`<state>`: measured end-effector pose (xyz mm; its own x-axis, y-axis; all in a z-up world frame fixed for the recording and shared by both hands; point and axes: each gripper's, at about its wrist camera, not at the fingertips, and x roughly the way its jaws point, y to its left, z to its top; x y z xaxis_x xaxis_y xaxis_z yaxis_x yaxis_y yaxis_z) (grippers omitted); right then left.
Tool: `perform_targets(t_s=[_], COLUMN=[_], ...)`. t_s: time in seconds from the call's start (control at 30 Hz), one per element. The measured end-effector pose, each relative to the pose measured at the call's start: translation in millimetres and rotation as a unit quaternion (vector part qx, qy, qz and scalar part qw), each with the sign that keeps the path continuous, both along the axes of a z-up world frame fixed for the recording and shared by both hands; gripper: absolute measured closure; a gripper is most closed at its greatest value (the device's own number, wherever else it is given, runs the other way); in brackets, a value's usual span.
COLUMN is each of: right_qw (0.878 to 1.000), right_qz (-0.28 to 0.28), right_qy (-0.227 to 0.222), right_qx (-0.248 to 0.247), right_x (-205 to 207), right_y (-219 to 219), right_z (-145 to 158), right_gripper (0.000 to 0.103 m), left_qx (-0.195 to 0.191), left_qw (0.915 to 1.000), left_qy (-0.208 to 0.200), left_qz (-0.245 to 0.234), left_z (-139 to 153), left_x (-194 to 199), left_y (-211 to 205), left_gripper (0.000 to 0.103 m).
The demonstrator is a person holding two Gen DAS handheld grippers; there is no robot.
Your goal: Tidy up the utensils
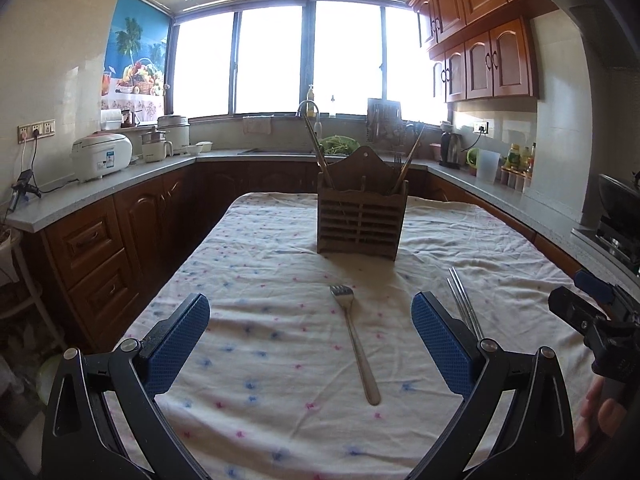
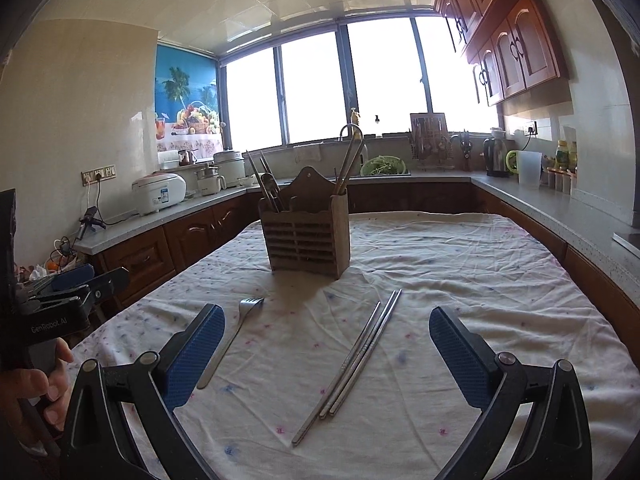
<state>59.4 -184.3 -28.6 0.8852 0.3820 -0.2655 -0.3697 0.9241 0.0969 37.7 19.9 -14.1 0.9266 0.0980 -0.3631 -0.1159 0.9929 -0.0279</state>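
Note:
A metal fork (image 1: 355, 341) lies on the cloth-covered table (image 1: 280, 240), tines pointing away, between the fingers of my open left gripper (image 1: 310, 320). Metal chopsticks (image 1: 464, 304) lie to its right. In the right wrist view the chopsticks (image 2: 356, 356) lie between the fingers of my open right gripper (image 2: 326, 332), and the fork (image 2: 232, 336) lies beside the left finger. A wooden slatted utensil holder (image 1: 362, 216) stands upright farther back on the table; it also shows in the right wrist view (image 2: 306, 232) and holds chopsticks and other utensils. Both grippers hover empty above the table.
Kitchen counters (image 1: 120, 184) run along the left, back and right. A rice cooker (image 1: 102, 156), a sink with greens (image 1: 338, 144), a kettle (image 1: 452, 150) and a stove (image 1: 620, 220) stand on them. The other gripper shows at the right edge (image 1: 592, 320).

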Motion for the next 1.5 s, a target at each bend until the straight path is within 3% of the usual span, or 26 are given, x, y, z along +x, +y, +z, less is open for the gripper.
perform_targets(t_s=[0.57,1.5], right_qw=[1.000,1.000], right_qz=[0.010,0.011], right_qy=[-0.010,-0.015], right_qx=[-0.011,-0.013], right_x=[-21.6,-23.0], right_y=[2.4,6.7], right_z=[-5.3,-2.1], right_gripper=[0.000,0.000], left_qx=[0.029,0.032], left_qw=[0.9994,0.9988], left_qy=[0.006,0.002], left_qz=[0.019,0.036], left_z=[-1.6,0.7], left_x=[-14.2,-20.2], left_y=[-11.6,-5.7], left_gripper=[0.000,0.000])
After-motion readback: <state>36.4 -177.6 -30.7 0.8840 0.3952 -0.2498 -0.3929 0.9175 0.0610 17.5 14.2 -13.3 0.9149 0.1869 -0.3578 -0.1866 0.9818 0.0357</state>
